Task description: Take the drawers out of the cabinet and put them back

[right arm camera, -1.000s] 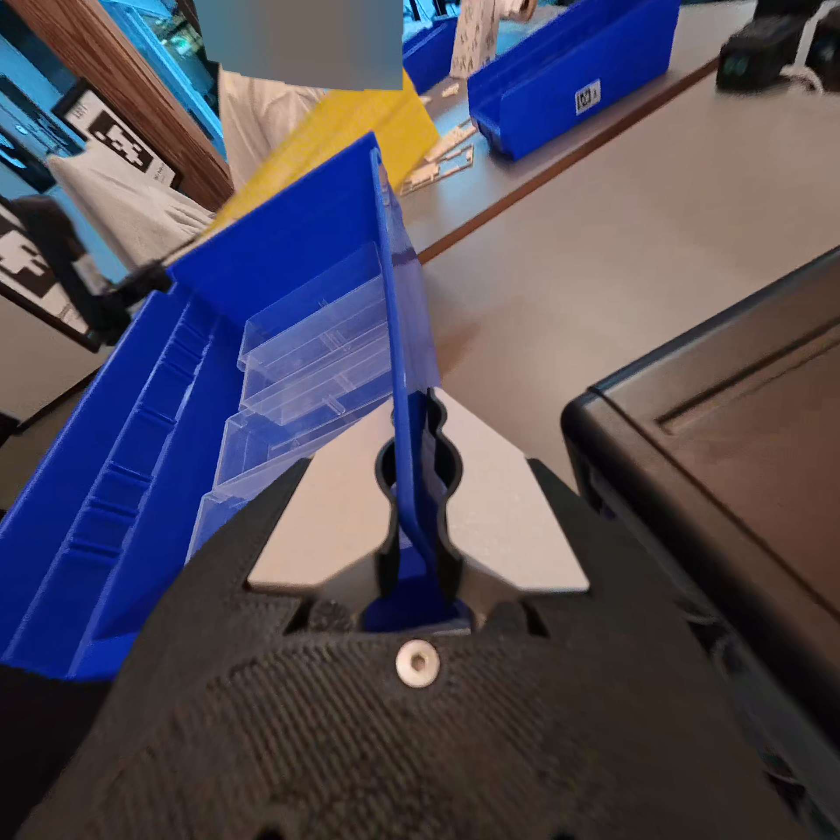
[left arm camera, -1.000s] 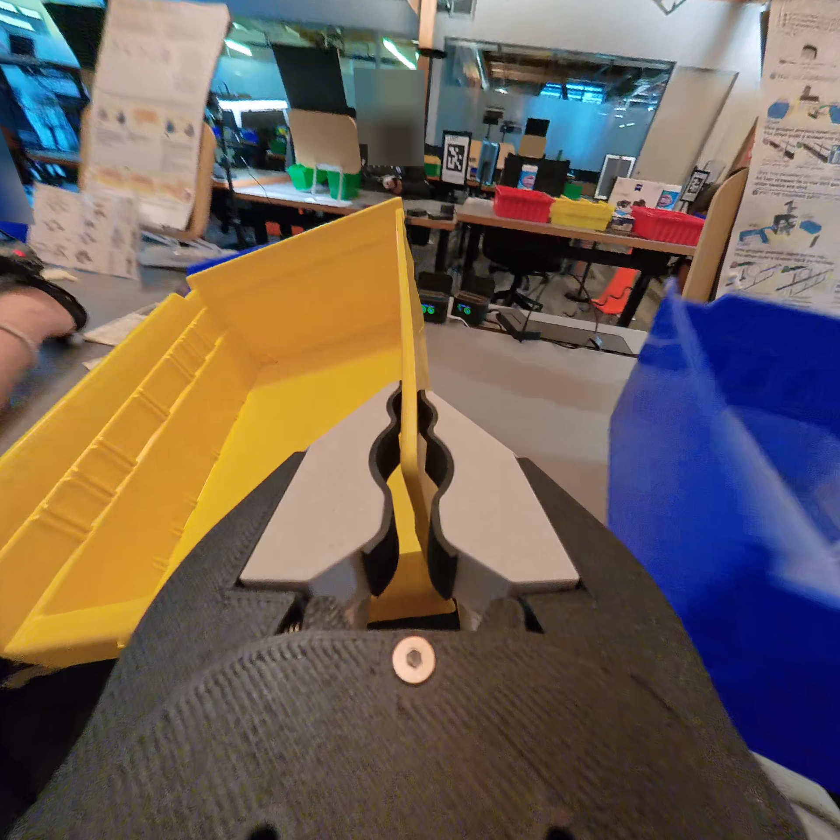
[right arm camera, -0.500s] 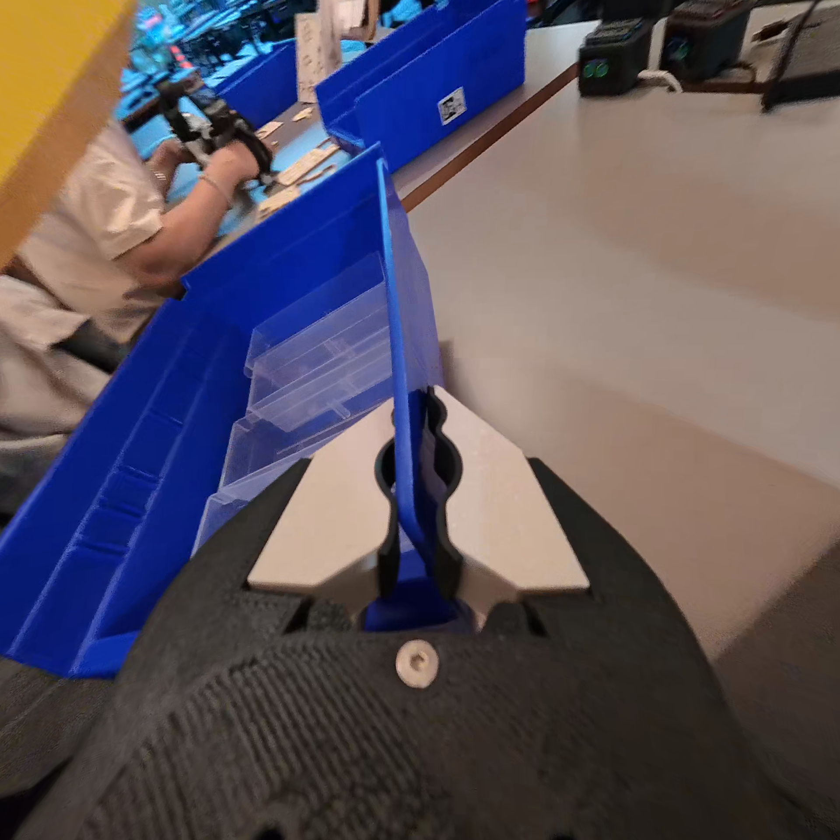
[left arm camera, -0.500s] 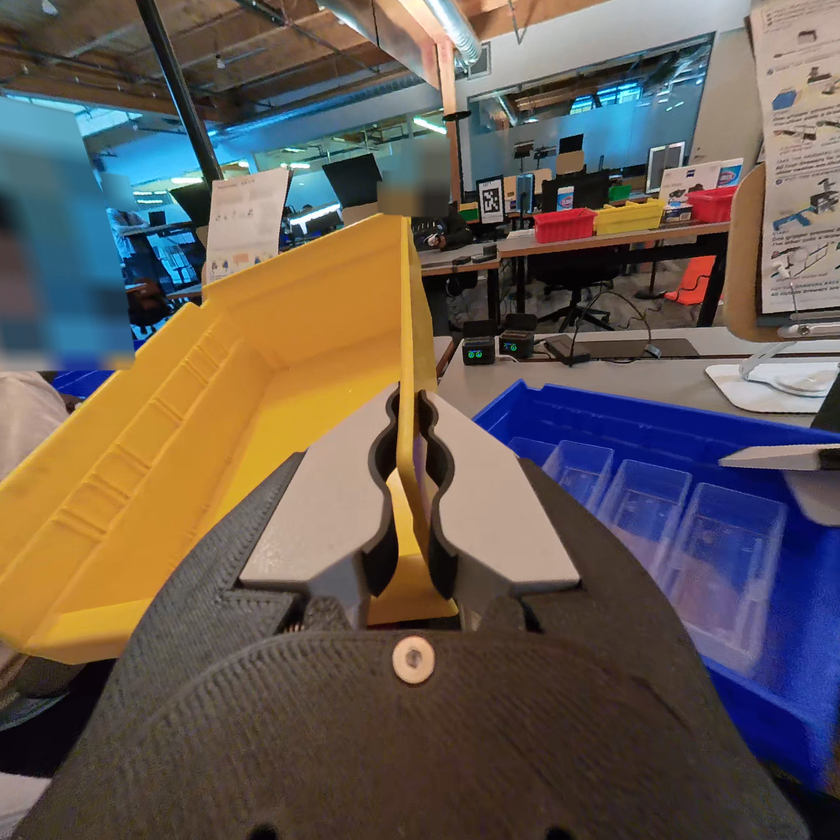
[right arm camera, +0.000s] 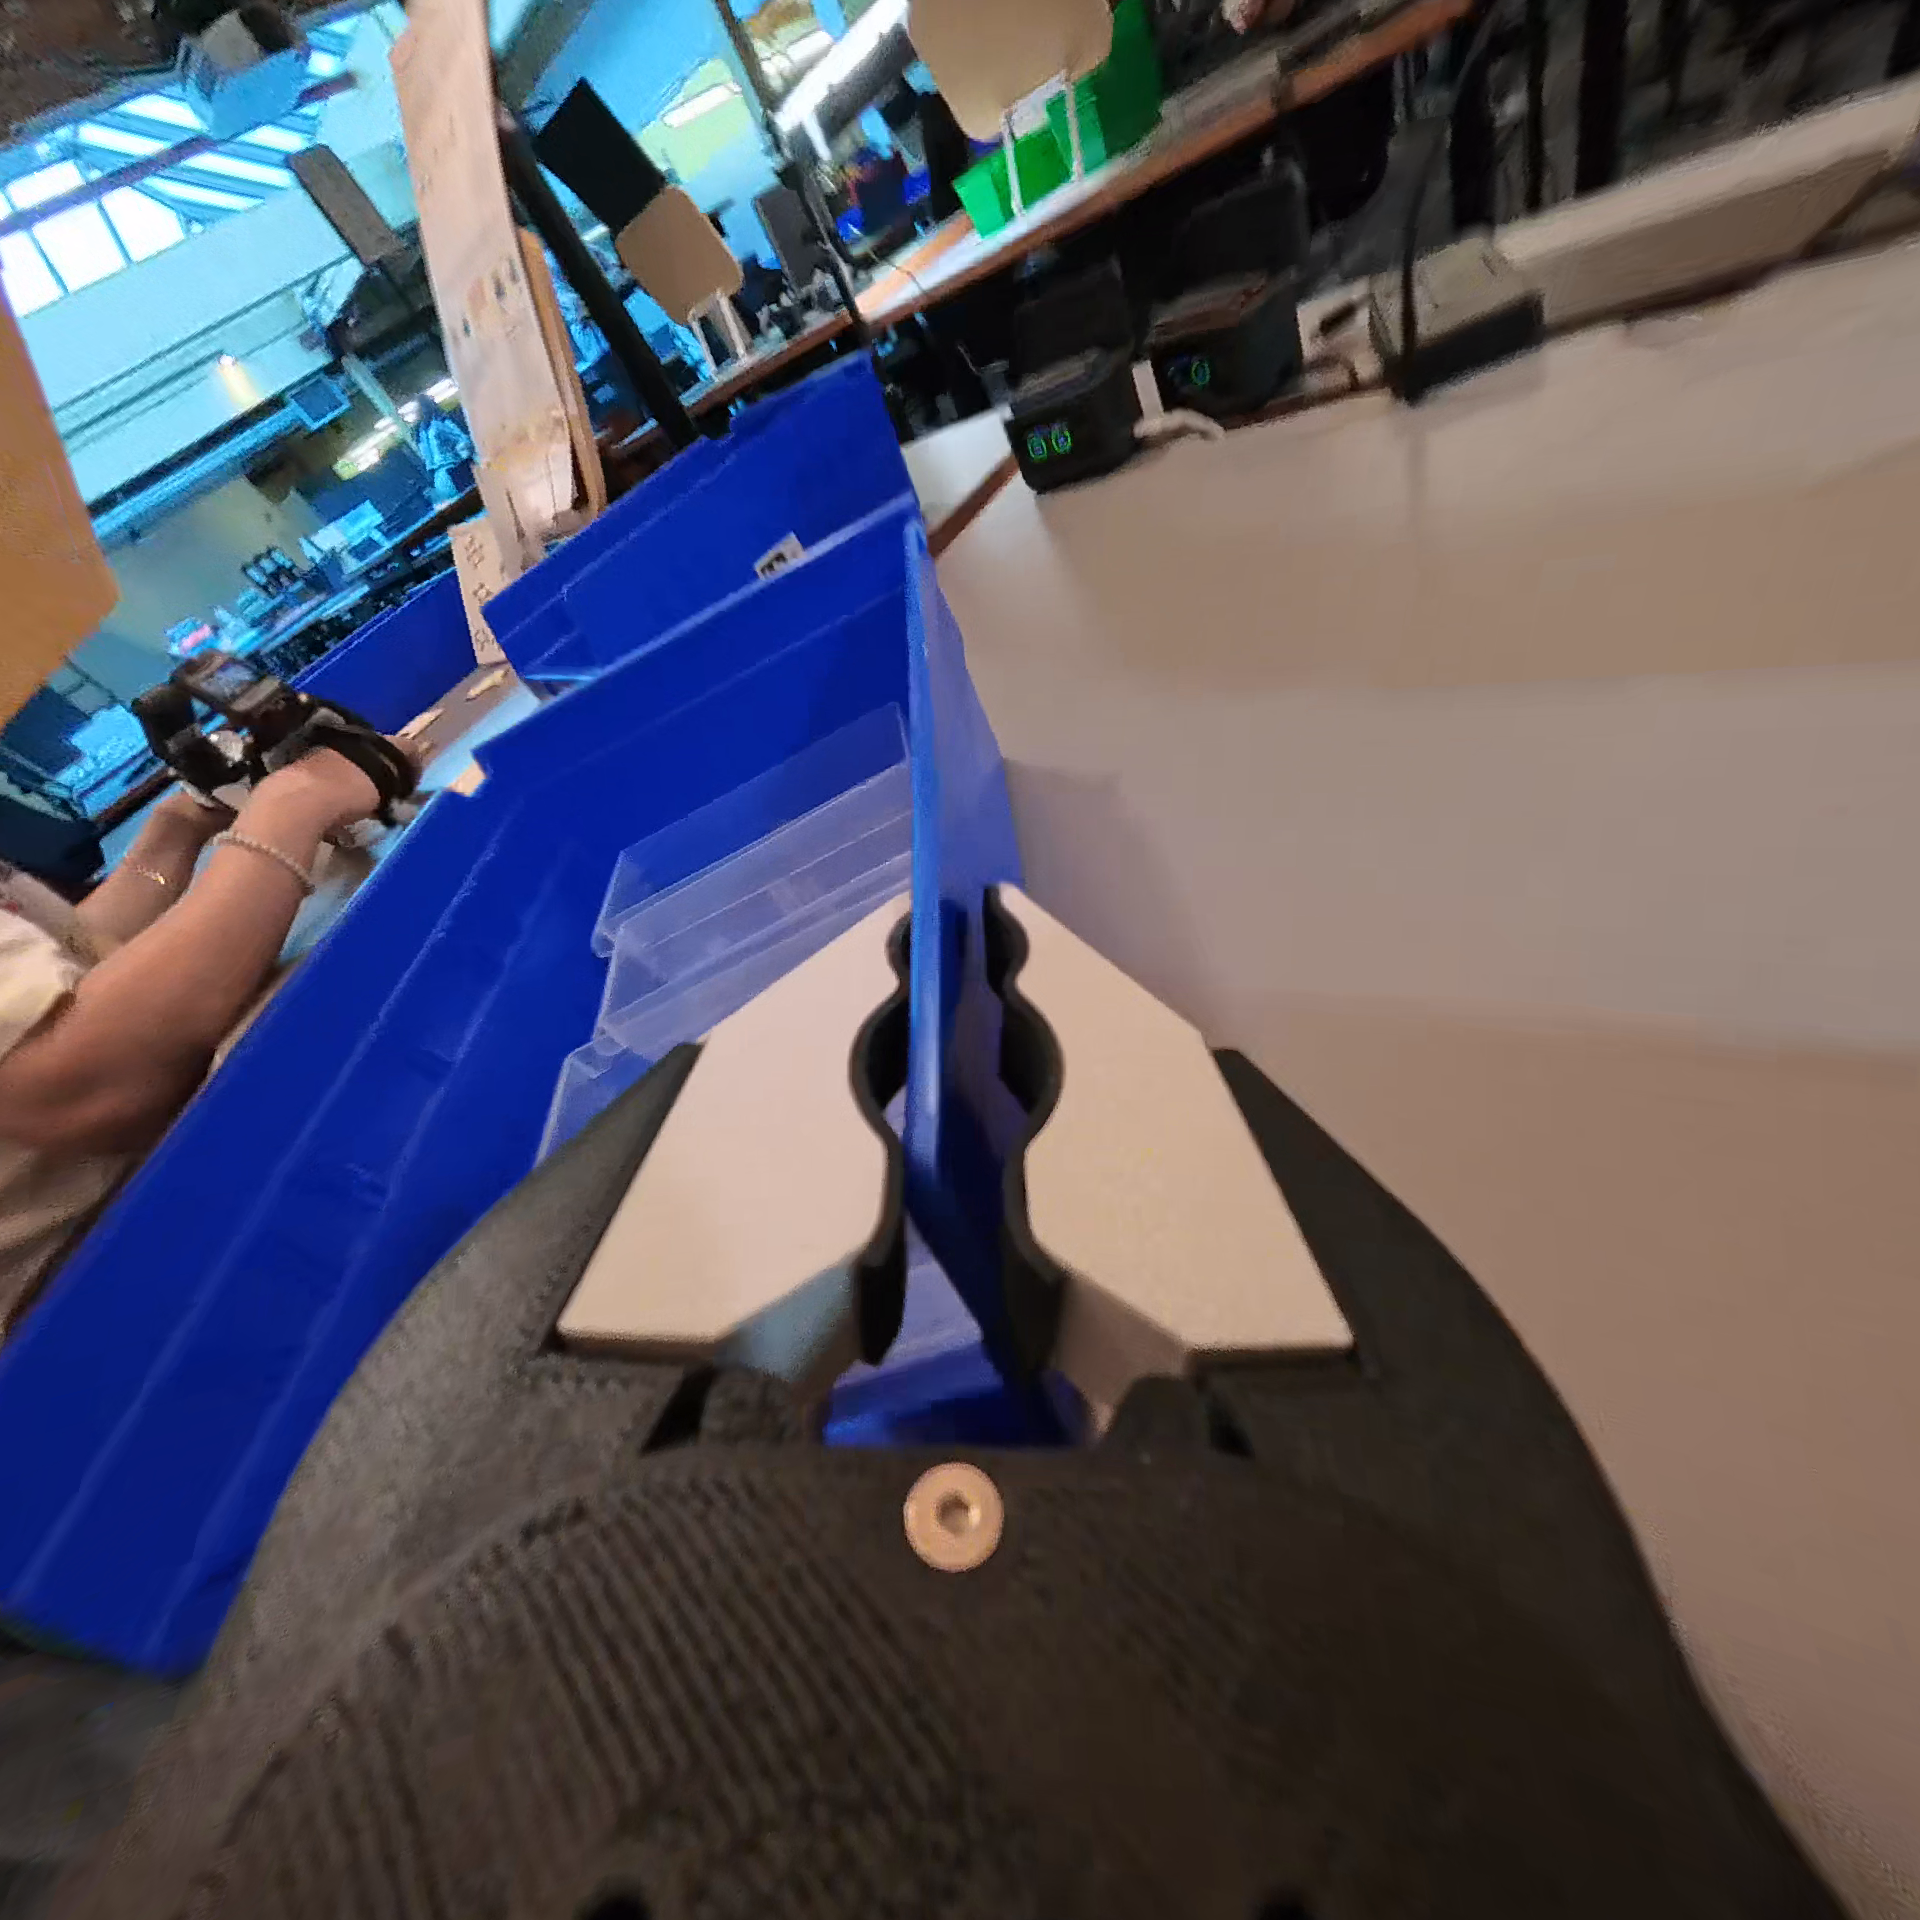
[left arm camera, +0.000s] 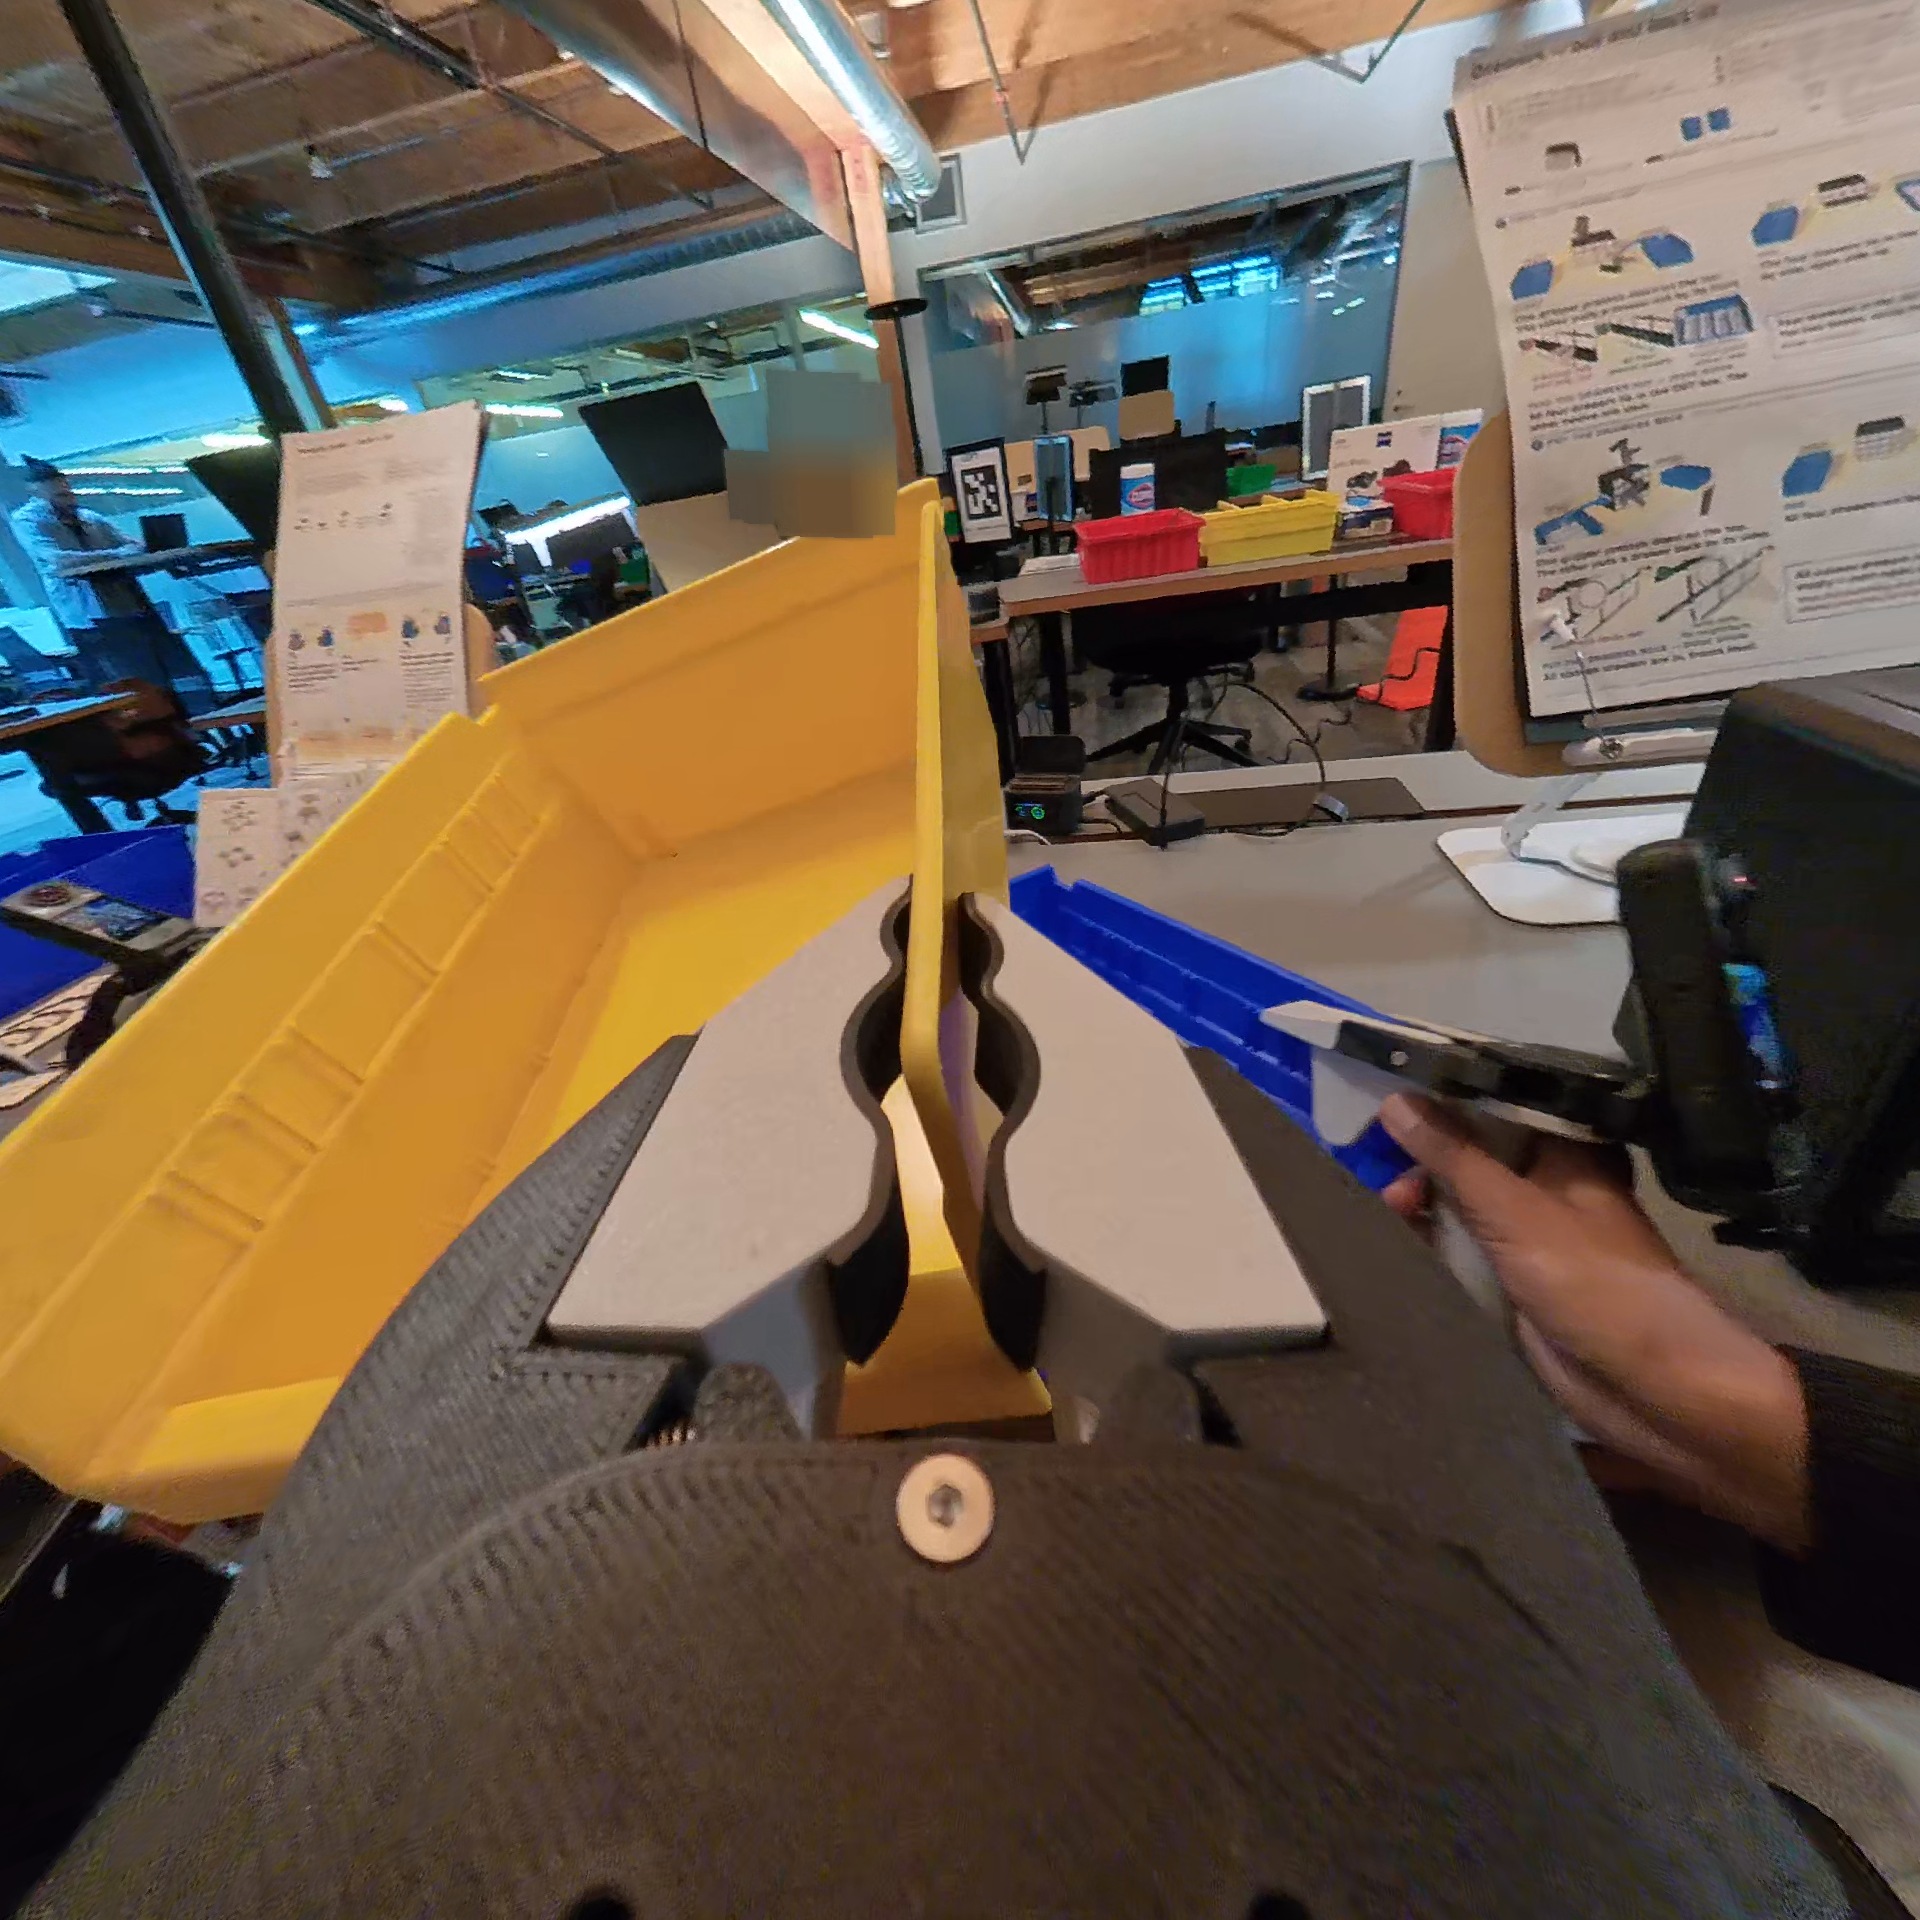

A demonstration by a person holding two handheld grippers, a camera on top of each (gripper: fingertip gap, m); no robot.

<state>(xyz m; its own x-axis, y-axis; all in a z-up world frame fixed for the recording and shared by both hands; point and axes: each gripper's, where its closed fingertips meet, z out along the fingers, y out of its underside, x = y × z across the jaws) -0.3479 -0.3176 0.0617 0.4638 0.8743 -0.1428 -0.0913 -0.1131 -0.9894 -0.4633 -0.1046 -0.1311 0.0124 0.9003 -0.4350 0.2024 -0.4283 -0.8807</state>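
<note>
My left gripper (left arm camera: 935, 906) is shut on the right wall of a yellow bin (left arm camera: 436, 1039), held tilted up off the table; its inside looks empty. My right gripper (right arm camera: 951, 906) is shut on the right wall of a blue bin (right arm camera: 416, 1091) that holds several clear plastic drawers (right arm camera: 758, 883). In the left wrist view the blue bin (left arm camera: 1174, 977) lies low to the right of the yellow bin, with the right gripper (left arm camera: 1340, 1039) and a hand (left arm camera: 1621, 1309) on it. The black cabinet (left arm camera: 1829, 862) stands at the far right.
A grey table (right arm camera: 1455, 831) stretches to the right of the blue bin. More blue bins (right arm camera: 707, 561) stand behind it. Another person's arm (right arm camera: 156, 935) rests at the left. Black chargers (right arm camera: 1070, 426), an instruction sheet on a stand (left arm camera: 1704, 364) and a white stand base (left arm camera: 1538, 873) are at the back.
Both bins stay gripped. The left view has tilted up, and the blue bin now sits lower and farther right of the yellow one. The right view has swung away from the black cabinet.
</note>
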